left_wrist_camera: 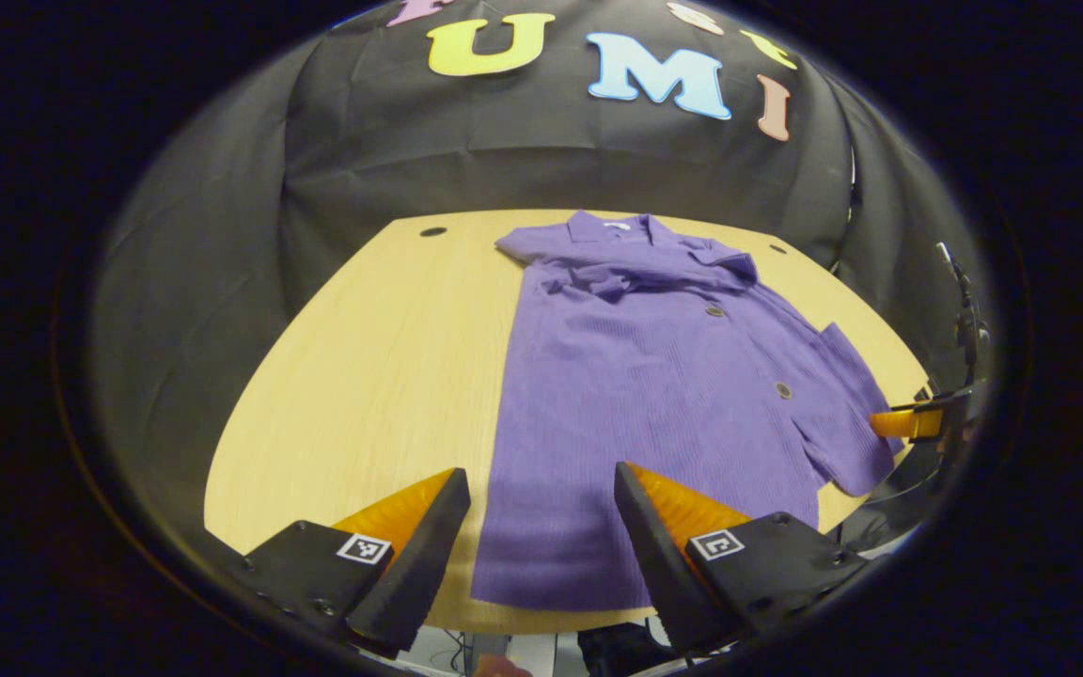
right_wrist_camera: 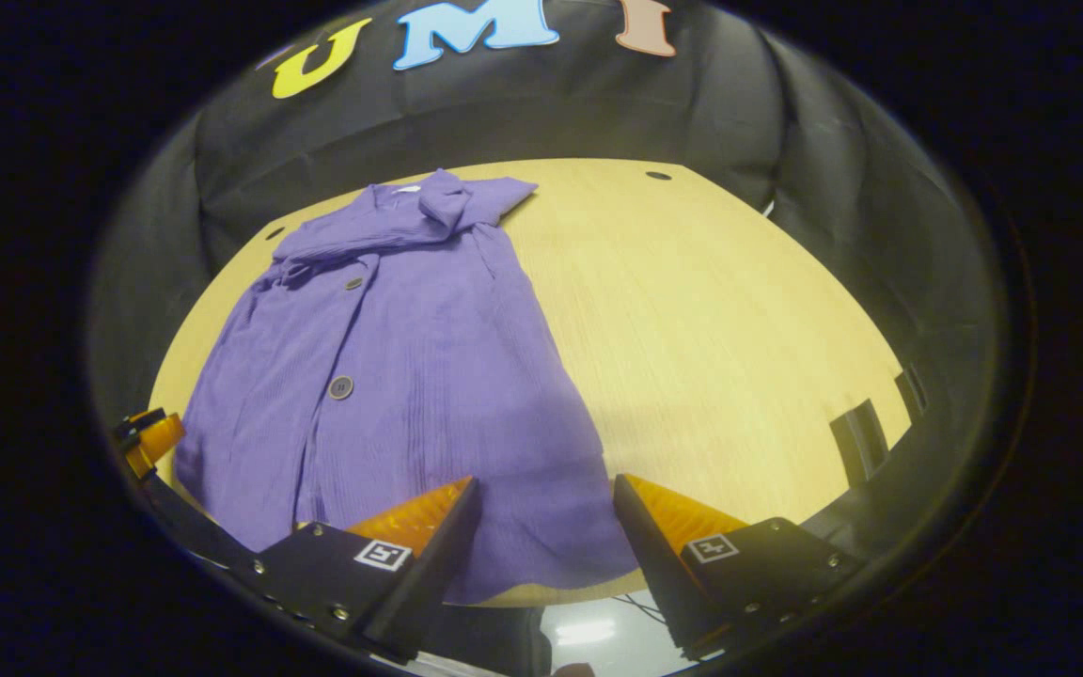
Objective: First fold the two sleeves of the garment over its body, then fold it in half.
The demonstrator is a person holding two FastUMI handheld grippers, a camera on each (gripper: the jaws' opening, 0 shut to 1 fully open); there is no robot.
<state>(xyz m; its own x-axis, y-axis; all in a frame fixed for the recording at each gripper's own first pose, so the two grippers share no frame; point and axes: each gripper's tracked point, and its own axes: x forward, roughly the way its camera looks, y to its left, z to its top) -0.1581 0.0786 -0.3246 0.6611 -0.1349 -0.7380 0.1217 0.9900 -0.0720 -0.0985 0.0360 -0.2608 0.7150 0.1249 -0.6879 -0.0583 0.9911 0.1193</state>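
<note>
Purple shirt (left_wrist_camera: 654, 376) lies flat mid-frame on the worktop (left_wrist_camera: 382, 376), sleeves look tucked over the body already. Both tools, left tool (left_wrist_camera: 541, 498) and right tool (right_wrist_camera: 543, 503), hang spread apart over the near hem, holding nothing, probably lined up for the half fold.

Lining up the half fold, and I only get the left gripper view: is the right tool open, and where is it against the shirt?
Observer: The right tool is open; the shirt's near hem corner shows between its fingers.
Operator: Does that corner hang off the table?
Observer: No. It lies on the table, with a thin strip of wood between hem and near edge.
</note>
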